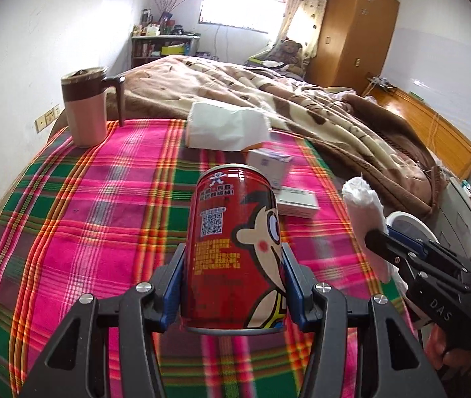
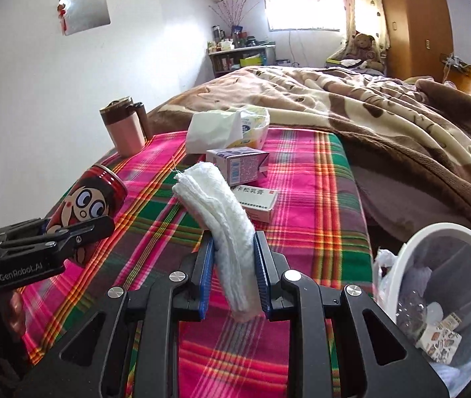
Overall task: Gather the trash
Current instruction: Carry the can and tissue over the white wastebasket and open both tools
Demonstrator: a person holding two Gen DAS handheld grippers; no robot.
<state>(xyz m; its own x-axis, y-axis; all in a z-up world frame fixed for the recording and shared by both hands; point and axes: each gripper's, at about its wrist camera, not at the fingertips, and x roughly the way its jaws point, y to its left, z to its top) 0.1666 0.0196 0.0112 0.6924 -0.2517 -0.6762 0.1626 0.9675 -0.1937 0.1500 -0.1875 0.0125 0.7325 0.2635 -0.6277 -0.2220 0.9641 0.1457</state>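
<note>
My left gripper [image 1: 234, 258] is shut on a red drink can [image 1: 232, 238] with a cartoon face, held upright above the plaid-covered table [image 1: 86, 205]. The can [image 2: 86, 202] and left gripper [image 2: 79, 232] also show in the right wrist view at the left. My right gripper [image 2: 234, 245] is shut on a folded white tissue wad [image 2: 222, 212], held above the table's right part. In the left wrist view the wad [image 1: 366, 215] and right gripper [image 1: 376, 238] sit at the right. A white trash bin [image 2: 447, 285] with a plastic liner and some trash stands beside the table at the lower right.
On the table stand a pink mug [image 1: 86, 106] with a brown lid, a tissue pack [image 2: 225, 129], a small purple carton [image 2: 238, 162] and a flat white medicine box [image 2: 258, 202]. A bed with a brown blanket [image 2: 351, 99] lies behind the table. A wooden wardrobe [image 1: 355, 26] stands far back.
</note>
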